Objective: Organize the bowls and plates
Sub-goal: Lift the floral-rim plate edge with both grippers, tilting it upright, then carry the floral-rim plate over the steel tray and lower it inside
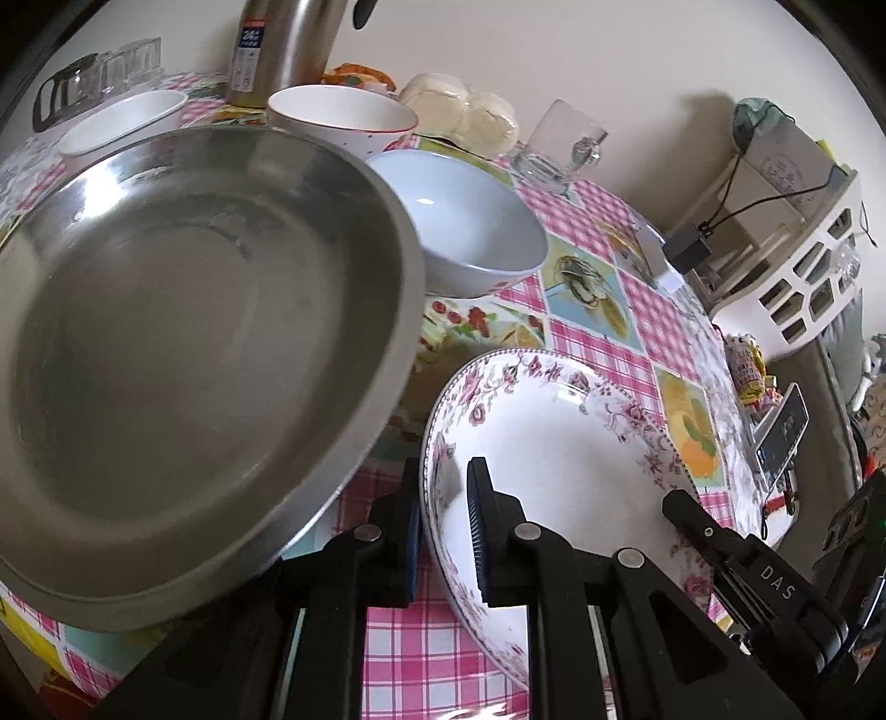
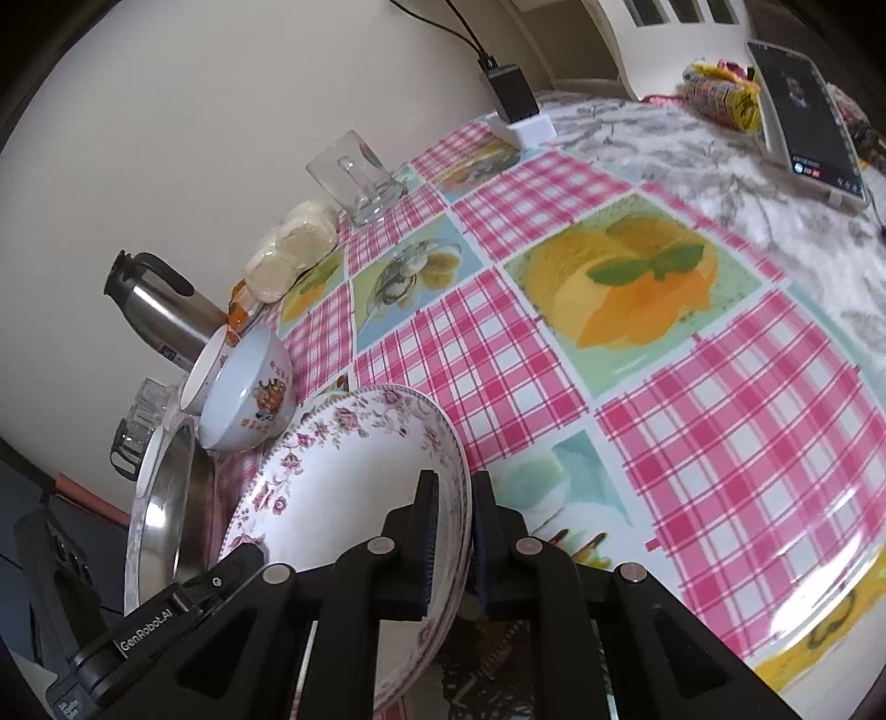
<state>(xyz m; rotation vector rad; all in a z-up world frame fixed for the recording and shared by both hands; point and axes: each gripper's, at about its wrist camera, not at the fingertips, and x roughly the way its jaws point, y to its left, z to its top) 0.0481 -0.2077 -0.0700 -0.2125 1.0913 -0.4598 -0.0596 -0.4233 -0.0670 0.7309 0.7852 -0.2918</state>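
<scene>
A floral plate (image 1: 554,459) with a pink rose rim is held between both grippers. My left gripper (image 1: 446,526) is shut on its left rim; my right gripper (image 2: 454,537) is shut on its right rim (image 2: 354,476), and also shows in the left wrist view (image 1: 720,548). A large steel plate (image 1: 188,343) lies to the left, touching the floral plate's side (image 2: 166,515). A pale blue bowl (image 1: 465,221) stands behind, with a fruit print on its wall (image 2: 249,387). Two white bowls (image 1: 343,119) (image 1: 124,122) stand further back.
A steel thermos (image 1: 282,50), a glass mug (image 1: 559,144), wrapped buns (image 1: 465,111) and glasses (image 1: 105,72) line the wall. A white basket (image 1: 797,260), a charger block (image 2: 515,111) and a phone (image 2: 803,116) are on the right. Checked tablecloth (image 2: 692,415) stretches right.
</scene>
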